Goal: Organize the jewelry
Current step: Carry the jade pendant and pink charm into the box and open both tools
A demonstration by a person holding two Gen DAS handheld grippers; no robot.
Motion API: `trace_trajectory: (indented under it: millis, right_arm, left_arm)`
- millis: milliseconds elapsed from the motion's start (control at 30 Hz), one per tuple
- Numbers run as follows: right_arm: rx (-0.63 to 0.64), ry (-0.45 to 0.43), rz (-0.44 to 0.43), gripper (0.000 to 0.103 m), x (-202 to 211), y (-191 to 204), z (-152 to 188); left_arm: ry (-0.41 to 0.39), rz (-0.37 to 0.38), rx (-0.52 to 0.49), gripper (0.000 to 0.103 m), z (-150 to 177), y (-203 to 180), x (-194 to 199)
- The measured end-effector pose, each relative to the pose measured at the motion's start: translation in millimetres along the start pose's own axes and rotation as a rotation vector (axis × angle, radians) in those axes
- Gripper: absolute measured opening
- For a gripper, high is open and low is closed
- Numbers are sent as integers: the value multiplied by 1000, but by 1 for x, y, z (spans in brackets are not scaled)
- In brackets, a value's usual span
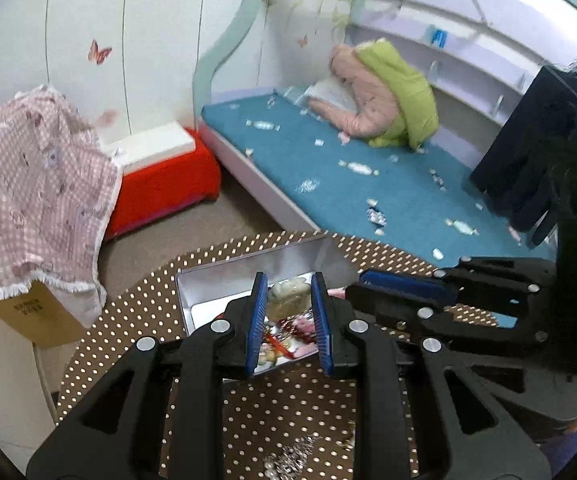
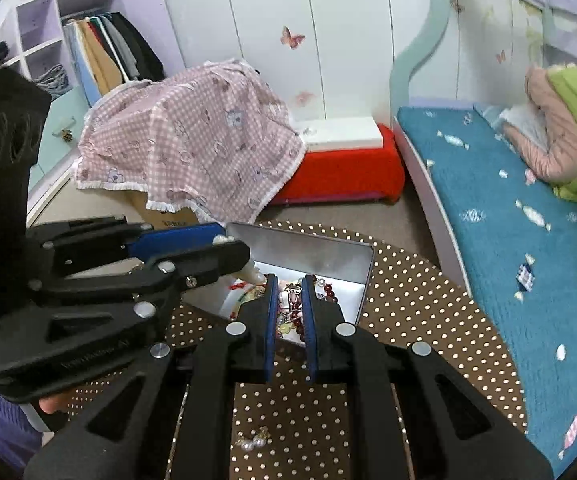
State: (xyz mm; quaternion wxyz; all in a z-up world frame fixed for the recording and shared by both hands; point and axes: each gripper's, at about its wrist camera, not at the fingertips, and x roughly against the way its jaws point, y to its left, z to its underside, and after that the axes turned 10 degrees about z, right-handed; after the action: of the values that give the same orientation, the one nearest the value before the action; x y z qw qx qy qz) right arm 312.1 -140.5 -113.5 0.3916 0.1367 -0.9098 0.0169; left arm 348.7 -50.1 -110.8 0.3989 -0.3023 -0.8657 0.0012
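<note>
Right under your right gripper [image 2: 288, 280], near its wrist, a small pearl earring piece [image 2: 253, 440] lies on the dotted table [image 2: 428, 304]. Under your left gripper [image 1: 288, 280] a silvery chain [image 1: 288, 456] lies on the same table, blurred. Your left gripper's blue pads [image 1: 258, 320] stand apart with nothing pinched between them; its jaws are parted. Your right gripper's pads [image 2: 271, 320] are also apart, though by a narrower gap, and whether they touch the jewelry seen between them you cannot tell.

Just ahead of both sets of fingertips sits the metal tin [image 2: 308, 248], open at the top. Inside it the jewelry [image 2: 324, 292] is heaped: dark red beads, a red cord, pale and pink pieces. From the left wrist view the same heap [image 1: 288, 320] shows between the pads, with the tin's wall [image 1: 248, 260] behind it. Your two grippers come at the tin from opposite sides, close beside each other.

Beyond the table, to the left of your right gripper, a pink checked cloth [image 2: 192, 140] covers a cardboard box [image 2: 160, 212]. Straight ahead is a red stool [image 2: 340, 176] with a white box on top. To the right runs a blue bed [image 2: 508, 220] with a pink and green jacket [image 2: 560, 140] on it.
</note>
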Motion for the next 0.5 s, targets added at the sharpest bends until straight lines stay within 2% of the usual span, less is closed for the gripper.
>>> trace_trajectory:
  millis: [233, 500]
  right_arm:
    - [-8, 67, 12, 11, -33, -4, 3]
    - [-10, 97, -3, 11, -47, -3, 7]
  left_arm:
    - [73, -2, 59, 23, 16, 27, -38]
    - [84, -13, 56, 23, 23, 32, -40]
